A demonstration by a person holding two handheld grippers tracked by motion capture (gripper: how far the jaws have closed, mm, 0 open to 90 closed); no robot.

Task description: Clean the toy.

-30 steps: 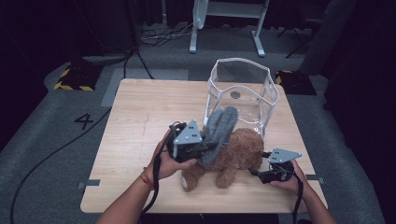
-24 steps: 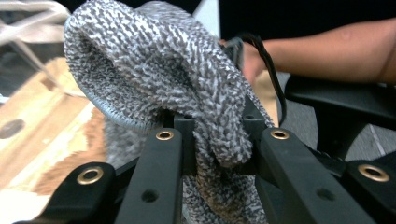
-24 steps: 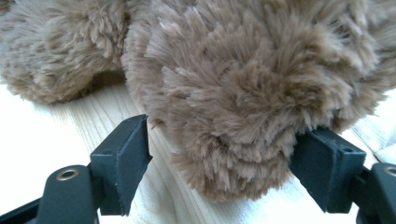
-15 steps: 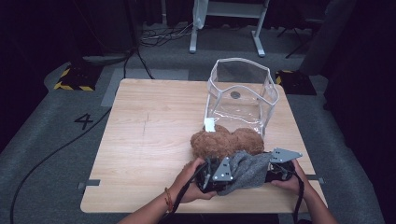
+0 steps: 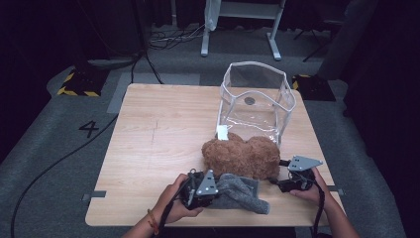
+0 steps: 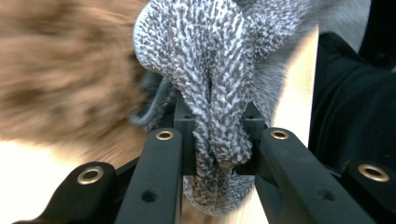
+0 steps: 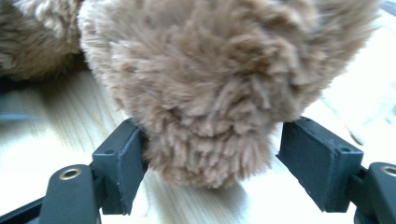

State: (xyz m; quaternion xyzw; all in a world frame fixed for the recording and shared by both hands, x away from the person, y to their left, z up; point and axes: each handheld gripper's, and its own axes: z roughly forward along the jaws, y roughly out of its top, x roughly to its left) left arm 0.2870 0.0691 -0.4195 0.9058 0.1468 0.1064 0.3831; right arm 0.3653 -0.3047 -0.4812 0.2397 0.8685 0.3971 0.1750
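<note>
Near the front edge of the table (image 5: 148, 148), seen from above, a grey knitted cloth (image 5: 240, 191) is held by the left gripper (image 5: 200, 188) beside a brown plush toy (image 5: 242, 156); a clear plastic bag (image 5: 255, 99) stands behind. Through the left gripper view, the jaws are clamped on the nubbly cloth (image 6: 210, 93). Through the right gripper view, the jaws stand wide around a shaggy rounded limb (image 7: 210, 93), seemingly before closing, likely for bagging.

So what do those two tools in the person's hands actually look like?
Each is a black hand-held gripper with two flat black jaws joined by brass-coloured rivets. The left gripper and right gripper each carry a grey three-cornered plate on top. A black cable trails from the right one. The person wears an orange band on the left wrist.
</note>
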